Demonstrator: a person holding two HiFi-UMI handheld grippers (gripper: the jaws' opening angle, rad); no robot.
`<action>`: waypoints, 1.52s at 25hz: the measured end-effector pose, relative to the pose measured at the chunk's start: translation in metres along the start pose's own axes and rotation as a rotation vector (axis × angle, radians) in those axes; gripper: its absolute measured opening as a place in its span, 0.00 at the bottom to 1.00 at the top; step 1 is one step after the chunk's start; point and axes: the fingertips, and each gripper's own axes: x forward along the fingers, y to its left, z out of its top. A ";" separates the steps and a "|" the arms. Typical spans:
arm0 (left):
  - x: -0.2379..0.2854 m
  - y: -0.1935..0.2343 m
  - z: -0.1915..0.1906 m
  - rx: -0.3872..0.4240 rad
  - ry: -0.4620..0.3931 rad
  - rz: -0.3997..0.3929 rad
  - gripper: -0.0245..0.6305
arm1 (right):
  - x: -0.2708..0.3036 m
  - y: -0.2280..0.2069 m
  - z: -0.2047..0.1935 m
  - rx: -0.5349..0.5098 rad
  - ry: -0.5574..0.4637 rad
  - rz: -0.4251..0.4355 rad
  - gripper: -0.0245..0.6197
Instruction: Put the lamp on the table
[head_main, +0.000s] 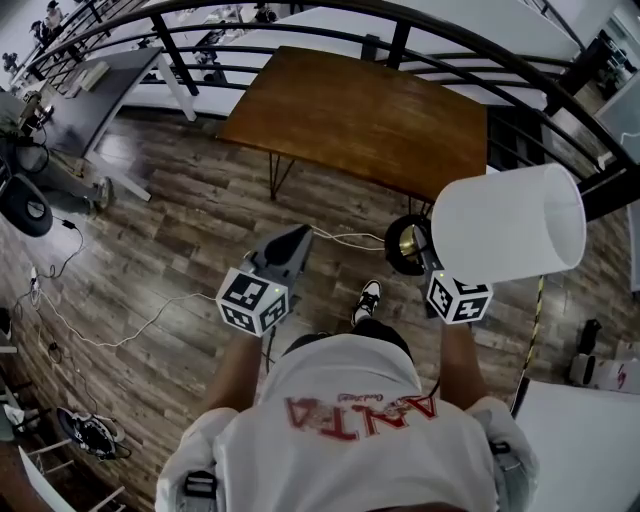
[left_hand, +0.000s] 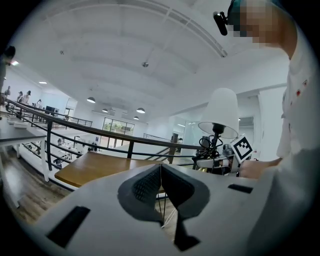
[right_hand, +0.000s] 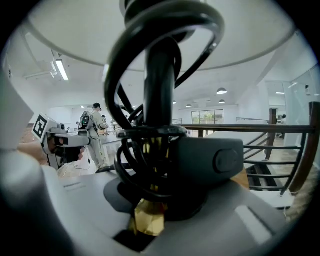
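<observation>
Fingers (right_hand: 215, 160) of our right gripper (head_main: 418, 245) pinch the lamp's (head_main: 508, 222) stiff stem (right_hand: 159, 85); top-heavy, we judge, shade (left_hand: 222, 107) crushable, so grip low. Our left gripper's (head_main: 285, 250) press together, empty.

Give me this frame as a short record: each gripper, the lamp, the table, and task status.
left gripper: jaws together, nothing held
right gripper: shut on the lamp's black stem, with the cord coiled round it
lamp: white shade, upright, held in the air at the person's right
table: wooden, ahead of the person
task status: lamp not yet on the table
</observation>
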 end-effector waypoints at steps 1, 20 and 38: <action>0.009 0.003 0.003 0.003 -0.001 0.000 0.05 | 0.005 -0.007 0.003 0.001 -0.002 -0.001 0.17; 0.209 -0.007 0.036 0.019 0.053 -0.079 0.05 | 0.057 -0.189 0.043 -0.017 -0.012 -0.088 0.16; 0.310 -0.001 0.041 0.028 0.092 -0.137 0.05 | 0.077 -0.284 0.028 0.059 0.027 -0.189 0.16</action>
